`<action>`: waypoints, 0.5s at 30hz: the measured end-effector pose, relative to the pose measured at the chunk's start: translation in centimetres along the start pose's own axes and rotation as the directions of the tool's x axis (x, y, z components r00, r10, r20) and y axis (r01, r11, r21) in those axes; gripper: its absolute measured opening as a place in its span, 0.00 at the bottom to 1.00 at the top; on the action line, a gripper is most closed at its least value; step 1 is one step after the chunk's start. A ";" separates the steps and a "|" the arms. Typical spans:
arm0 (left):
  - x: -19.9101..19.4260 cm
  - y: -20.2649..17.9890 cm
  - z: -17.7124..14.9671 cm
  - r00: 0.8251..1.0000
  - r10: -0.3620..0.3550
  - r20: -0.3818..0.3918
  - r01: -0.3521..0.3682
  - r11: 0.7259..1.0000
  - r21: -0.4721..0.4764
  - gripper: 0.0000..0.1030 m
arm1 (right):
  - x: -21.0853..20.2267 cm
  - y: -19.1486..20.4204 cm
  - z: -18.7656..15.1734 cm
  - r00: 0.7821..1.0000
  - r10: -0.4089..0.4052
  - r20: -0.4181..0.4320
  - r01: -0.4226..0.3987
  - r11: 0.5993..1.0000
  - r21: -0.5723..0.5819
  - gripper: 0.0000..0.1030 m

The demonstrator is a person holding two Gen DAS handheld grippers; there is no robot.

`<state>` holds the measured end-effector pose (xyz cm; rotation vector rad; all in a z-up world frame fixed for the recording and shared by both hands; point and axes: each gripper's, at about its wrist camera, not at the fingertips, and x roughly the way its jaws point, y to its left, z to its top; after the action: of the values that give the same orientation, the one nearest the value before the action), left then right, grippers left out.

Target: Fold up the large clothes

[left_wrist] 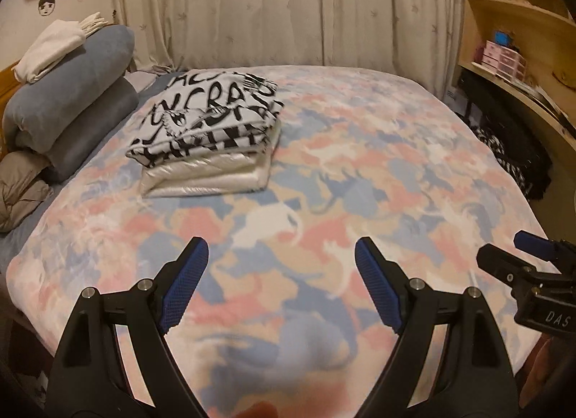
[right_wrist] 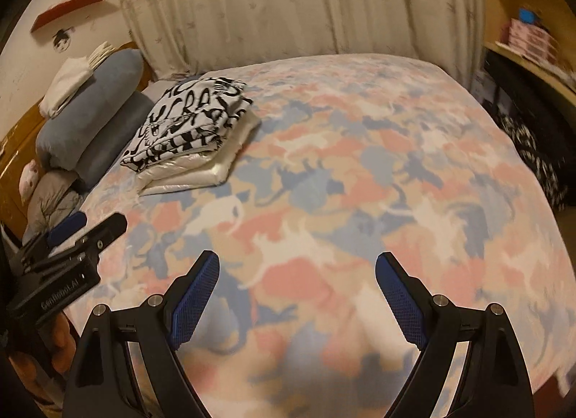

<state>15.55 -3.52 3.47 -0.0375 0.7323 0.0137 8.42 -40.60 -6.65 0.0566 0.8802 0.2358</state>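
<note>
A folded black-and-white lettered garment (left_wrist: 208, 115) lies on top of a folded shiny white garment (left_wrist: 208, 175) at the far left of the bed (left_wrist: 360, 166). The stack also shows in the right wrist view: the lettered garment (right_wrist: 190, 122), the white garment (right_wrist: 190, 176). My left gripper (left_wrist: 281, 256) is open and empty, held above the near part of the bed, well short of the stack. My right gripper (right_wrist: 297, 270) is open and empty beside it. Each gripper shows at the edge of the other's view: the right one (left_wrist: 532, 259), the left one (right_wrist: 86, 229).
The bed carries a pink, blue and cream patterned blanket (right_wrist: 360, 202). Blue rolled bedding (left_wrist: 72, 101) with a white cloth (left_wrist: 50, 50) on top lies at the left head end. Curtains (left_wrist: 288, 7) hang behind. Wooden shelves (left_wrist: 518, 22) and dark items (left_wrist: 511, 151) stand to the right.
</note>
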 end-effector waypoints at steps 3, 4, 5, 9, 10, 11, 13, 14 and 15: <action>-0.7 -1.1 -1.7 1.000 -0.013 -0.015 0.013 1.000 0.009 0.80 | -1.0 -1.0 -2.2 1.000 -0.004 0.006 0.004 0.999 0.044 0.87; -0.7 -1.3 -1.9 1.000 -0.016 -0.023 0.016 1.000 0.013 0.80 | -1.5 -1.3 -2.9 1.000 -0.013 0.010 0.013 0.998 0.054 0.87; -0.9 -1.6 -2.4 0.999 -0.019 -0.033 0.020 1.000 0.015 0.80 | -1.7 -1.4 -3.2 1.000 -0.019 0.014 0.018 0.998 0.061 0.87; -1.2 -2.2 -4.1 0.997 -0.036 -0.068 0.036 0.999 0.004 0.80 | -3.0 -1.9 -5.0 1.000 -0.014 0.024 0.012 0.996 0.092 0.87; -1.4 -2.4 -4.7 0.996 -0.043 -0.079 0.043 0.999 -0.001 0.80 | -3.2 -1.9 -5.4 1.000 -0.014 0.022 0.012 0.995 0.095 0.87; -1.5 -2.4 -5.0 0.995 -0.047 -0.085 0.048 0.999 0.000 0.80 | -3.4 -1.9 -5.8 1.000 -0.014 0.018 0.012 0.995 0.095 0.87; -1.7 -2.7 -5.6 0.995 -0.048 -0.093 0.048 0.999 0.003 0.80 | -3.4 -1.7 -5.8 1.000 -0.016 0.015 0.015 0.996 0.090 0.87; -1.8 -2.8 -5.8 0.994 -0.048 -0.095 0.048 0.999 0.005 0.80 | -3.6 -1.6 -5.9 1.000 -0.018 0.017 0.017 0.996 0.083 0.87; -1.9 -2.9 -6.0 0.994 -0.048 -0.097 0.049 0.999 0.004 0.80 | -3.7 -1.5 -6.0 1.000 -0.024 0.019 0.022 0.997 0.075 0.87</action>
<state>10.22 -6.64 0.41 -0.0500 0.8283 -0.0374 1.75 -43.17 -7.88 0.1185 0.8690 0.1802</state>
